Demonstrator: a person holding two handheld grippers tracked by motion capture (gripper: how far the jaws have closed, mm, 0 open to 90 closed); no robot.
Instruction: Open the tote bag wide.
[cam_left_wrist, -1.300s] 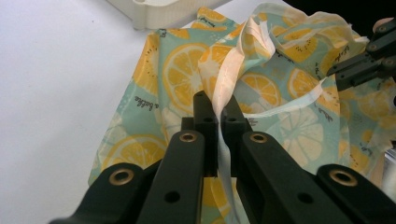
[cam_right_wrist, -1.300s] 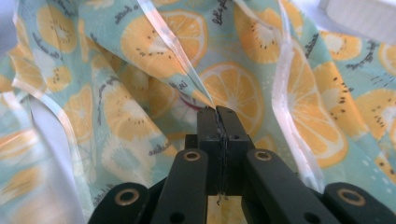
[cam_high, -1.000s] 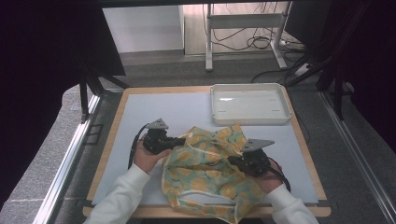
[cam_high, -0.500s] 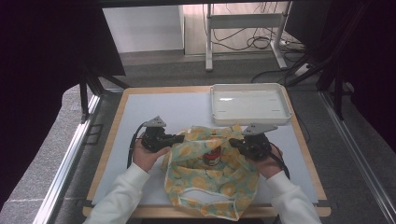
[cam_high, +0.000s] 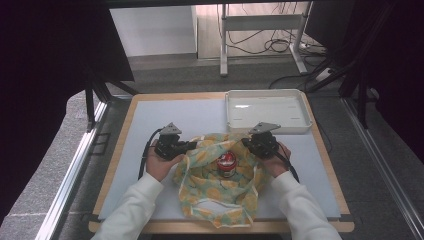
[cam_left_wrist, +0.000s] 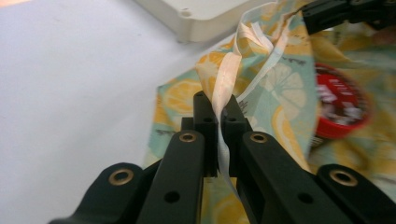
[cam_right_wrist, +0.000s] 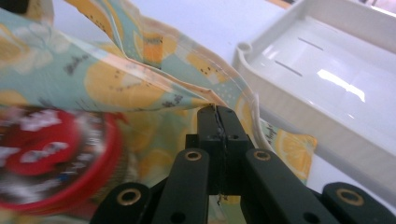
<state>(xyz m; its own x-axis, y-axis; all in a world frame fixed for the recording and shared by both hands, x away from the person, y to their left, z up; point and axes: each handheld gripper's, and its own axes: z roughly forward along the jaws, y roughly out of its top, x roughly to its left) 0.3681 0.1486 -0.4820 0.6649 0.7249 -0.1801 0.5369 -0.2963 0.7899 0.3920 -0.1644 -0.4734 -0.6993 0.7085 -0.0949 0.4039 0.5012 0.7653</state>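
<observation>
A lemon-print cloth bag (cam_high: 220, 190) lies on the white table mat, its mouth pulled open. Inside stands a jar with a red lid (cam_high: 227, 162) (cam_left_wrist: 338, 109) (cam_right_wrist: 46, 158). My left gripper (cam_high: 189, 145) (cam_left_wrist: 217, 114) is shut on the bag's left rim and handle strip (cam_left_wrist: 224, 79). At the bag's right rim my right gripper (cam_high: 247, 141) (cam_right_wrist: 217, 114) is shut on the cloth edge (cam_right_wrist: 154, 88). The two grippers hold the opening stretched between them, just above the mat.
An empty white tray (cam_high: 267, 111) (cam_right_wrist: 327, 79) (cam_left_wrist: 205, 18) sits at the back right of the mat, close behind the right gripper. Wooden table edges (cam_high: 115, 150) frame the mat. Bare mat lies to the left and in the back middle.
The right gripper has moved away from the left and toward the tray with the bag's rim, spreading the mouth wide. The red-lidded jar inside has come into sight. The left gripper has stayed put.
</observation>
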